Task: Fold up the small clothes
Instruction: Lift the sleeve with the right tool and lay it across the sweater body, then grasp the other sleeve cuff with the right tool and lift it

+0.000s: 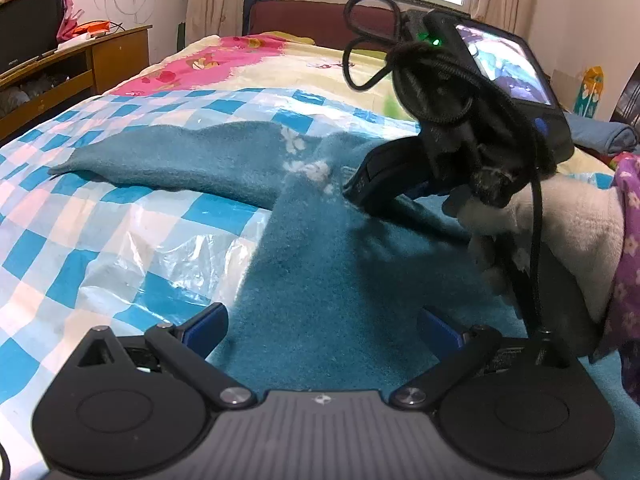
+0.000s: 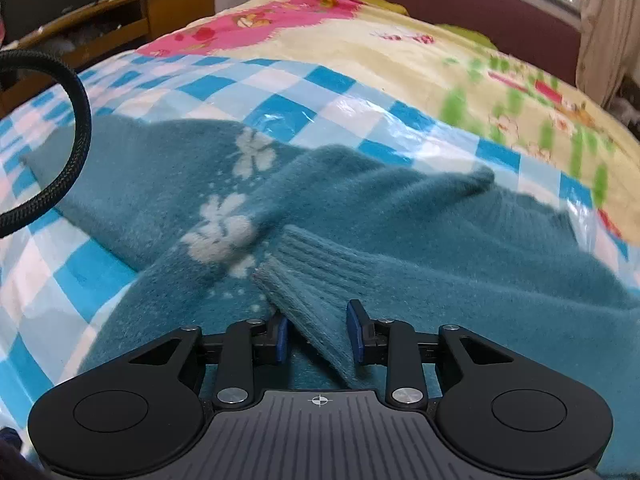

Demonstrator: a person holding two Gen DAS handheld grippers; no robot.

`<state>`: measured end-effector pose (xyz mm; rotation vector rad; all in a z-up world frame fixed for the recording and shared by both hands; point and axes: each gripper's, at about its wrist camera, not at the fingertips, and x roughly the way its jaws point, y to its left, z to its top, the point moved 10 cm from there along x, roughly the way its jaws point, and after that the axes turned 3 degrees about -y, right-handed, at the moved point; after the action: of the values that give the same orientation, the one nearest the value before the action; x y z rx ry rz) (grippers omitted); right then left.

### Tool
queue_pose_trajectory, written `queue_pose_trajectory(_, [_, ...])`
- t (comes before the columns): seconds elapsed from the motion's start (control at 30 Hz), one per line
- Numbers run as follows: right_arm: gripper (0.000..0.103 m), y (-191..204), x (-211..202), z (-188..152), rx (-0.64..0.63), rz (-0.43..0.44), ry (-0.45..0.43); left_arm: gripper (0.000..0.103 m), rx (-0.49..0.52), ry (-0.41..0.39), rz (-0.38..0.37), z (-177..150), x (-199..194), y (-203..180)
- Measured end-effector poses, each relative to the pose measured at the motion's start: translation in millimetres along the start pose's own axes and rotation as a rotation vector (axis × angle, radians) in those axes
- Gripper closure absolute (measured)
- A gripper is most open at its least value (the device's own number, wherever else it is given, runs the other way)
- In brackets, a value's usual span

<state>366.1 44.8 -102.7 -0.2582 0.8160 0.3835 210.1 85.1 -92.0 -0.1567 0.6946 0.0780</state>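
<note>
- Between the right gripper's [image 2: 319, 336] fingers [image 2: 281, 338] lay the ribbed cuff [image 2: 316, 300] of a sleeve of the teal sweater [image 2: 460, 264], which was spread on the checked plastic sheet [image 2: 80, 280] over the bed [image 2: 360, 52].
- Those fingers stood partly closed around the cuff, the right pad touching the knit and the left pad just beside it; whether they truly pinched it I could not tell from that view, since the cuff's lower edge dropped out of sight below the pads.
- Ahead of the left gripper [image 1: 320, 330] the sweater's body stretched away, and its fingers [image 1: 208, 328] were spread wide, holding nothing, hovering low over the fabric.
- Seen from the left wrist, the right gripper [image 1: 356, 190] pointed down at the sweater near the white flower pattern [image 1: 308, 170], ahead of and to the right of the left fingers.
- Risk, as I judged it: a loose grasp on the soft, fuzzy cuff might let the sleeve slip out mid-fold and fall crooked.
- A second risk was the slick plastic sheet beneath: a pull on the sleeve could drag the whole garment, since the released left fingers pinned nothing down.
- The far sleeve [image 1: 160, 160], lying out to the left ahead of the left fingers, could bunch under the body if the sweater shifted.
</note>
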Motion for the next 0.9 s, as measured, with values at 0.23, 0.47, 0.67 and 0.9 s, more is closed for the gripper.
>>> queue_pose_trajectory(0.23, [0.089,-24.1,-10.0,30.1,0.167,-0.075,-0.125,0.0,-0.029,-0.006,-0.005,1.7,-3.4,6.8])
queue_pose_trajectory(0.47, [0.077,-1.7,-11.4,17.6,0.06,-0.001,-0.014,0.0,-0.055,-0.026,-0.007,5.8,-10.9,15.6])
queue_pose_trajectory(0.67, [0.063,70.4,-43.8,64.8,-0.127,0.145,-0.136,0.0,-0.146,-0.039,-0.004,7.5,-14.8,35.7])
queue_pose_trajectory(0.9, [0.062,199.1,-23.0,96.6,-0.446,0.301,-0.143,0.0,-0.243,-0.061,0.014,8.9,-14.8,60.9])
